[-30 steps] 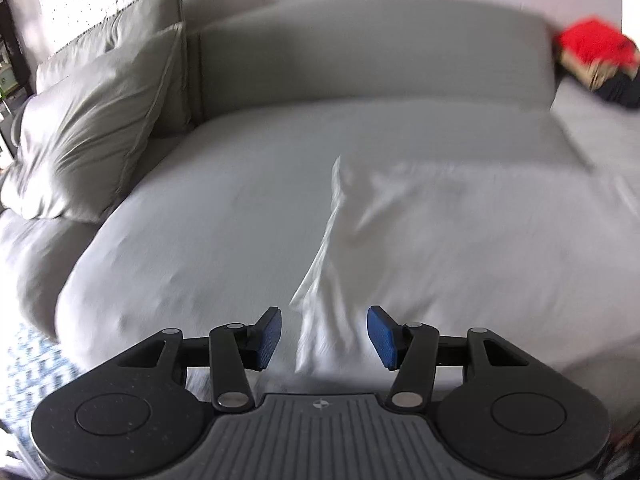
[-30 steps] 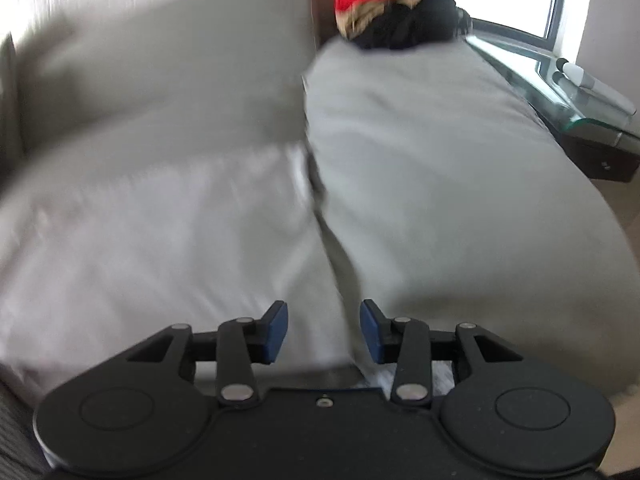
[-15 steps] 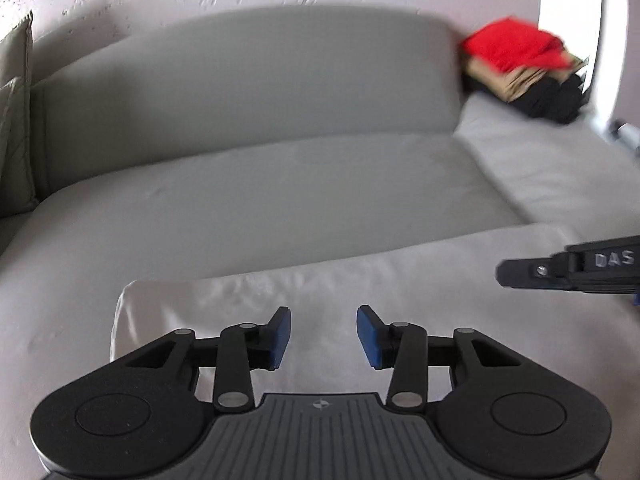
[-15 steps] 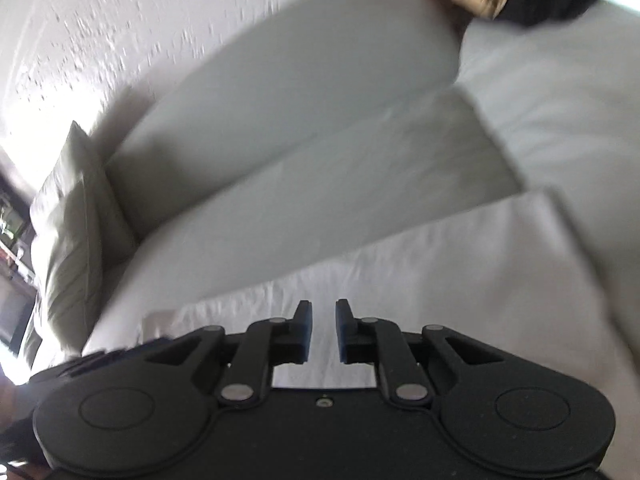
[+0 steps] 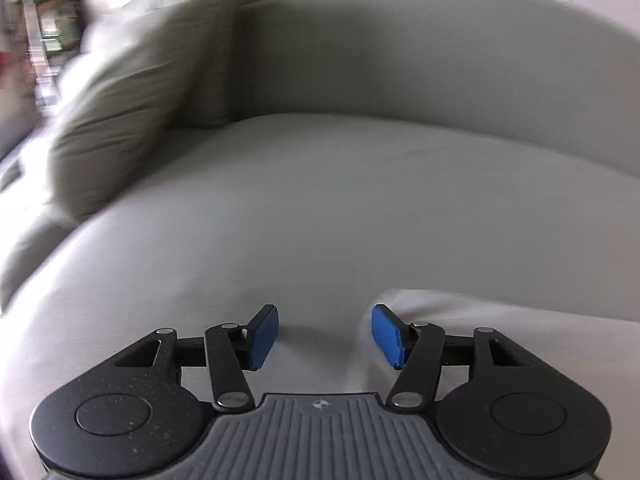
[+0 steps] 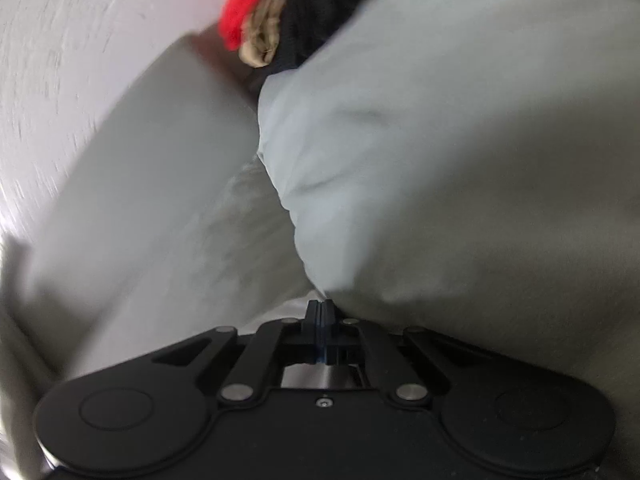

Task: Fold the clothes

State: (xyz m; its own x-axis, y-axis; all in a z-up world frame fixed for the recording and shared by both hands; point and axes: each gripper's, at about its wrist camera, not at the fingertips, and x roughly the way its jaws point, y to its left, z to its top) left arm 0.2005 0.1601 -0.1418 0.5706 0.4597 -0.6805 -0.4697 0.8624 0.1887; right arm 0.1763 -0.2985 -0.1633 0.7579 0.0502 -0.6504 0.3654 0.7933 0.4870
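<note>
one grey sofa (image 5: 360, 208). two olive cushions (image 5: 132, 92) at its left end. one white garment (image 5: 500, 320) lying flat on the seat. one clothes pile (image 6: 280, 12): red, tan, black. left gripper (image 5: 325, 336) opening, nothing between pads. right gripper (image 6: 320, 312) fully closed, empty.

Grey sofa (image 5: 360, 208), matching cushion (image 5: 132, 108) at left, textured white wall (image 6: 60, 40) behind
</note>
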